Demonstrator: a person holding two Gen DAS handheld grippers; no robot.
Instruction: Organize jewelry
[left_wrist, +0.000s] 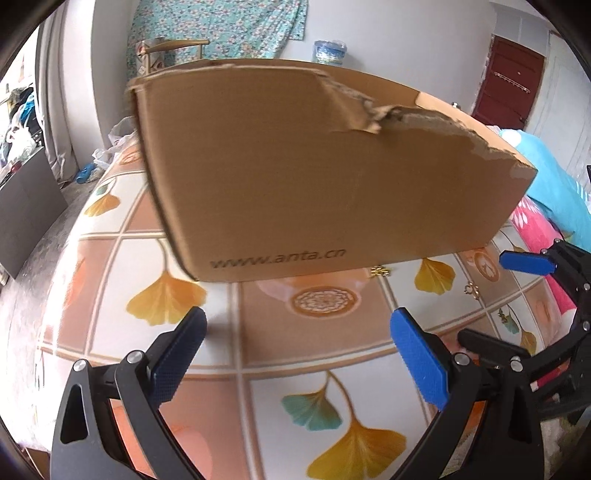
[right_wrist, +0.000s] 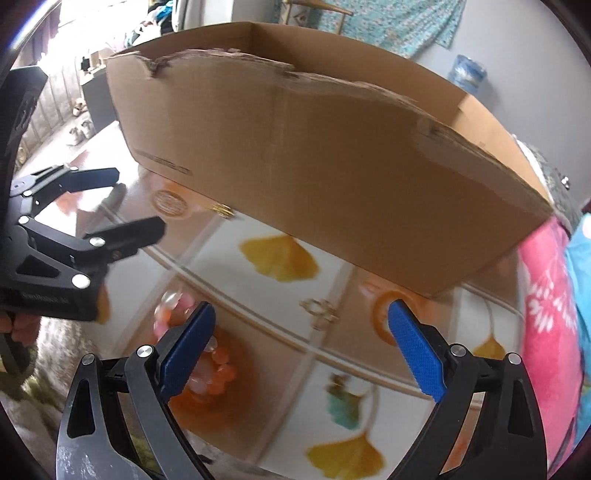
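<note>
A torn brown cardboard box (left_wrist: 325, 166) stands on the patterned table; it also shows in the right wrist view (right_wrist: 314, 166). A small gold jewelry piece (left_wrist: 380, 271) lies at the box's near bottom edge, also visible in the right wrist view (right_wrist: 223, 211). A gold clasp piece (left_wrist: 471, 289) lies right of it and shows in the right wrist view (right_wrist: 320, 310). A pink and orange bead bracelet (right_wrist: 218, 365) lies partly behind my right gripper's left finger. My left gripper (left_wrist: 299, 354) is open and empty. My right gripper (right_wrist: 301, 350) is open and empty above the table.
The table (left_wrist: 258, 354) has a glossy ginkgo-leaf cover. Pink and blue cloth (right_wrist: 554, 302) lies at the right edge. The right gripper shows in the left wrist view (left_wrist: 532, 262); the left gripper shows in the right wrist view (right_wrist: 122, 203).
</note>
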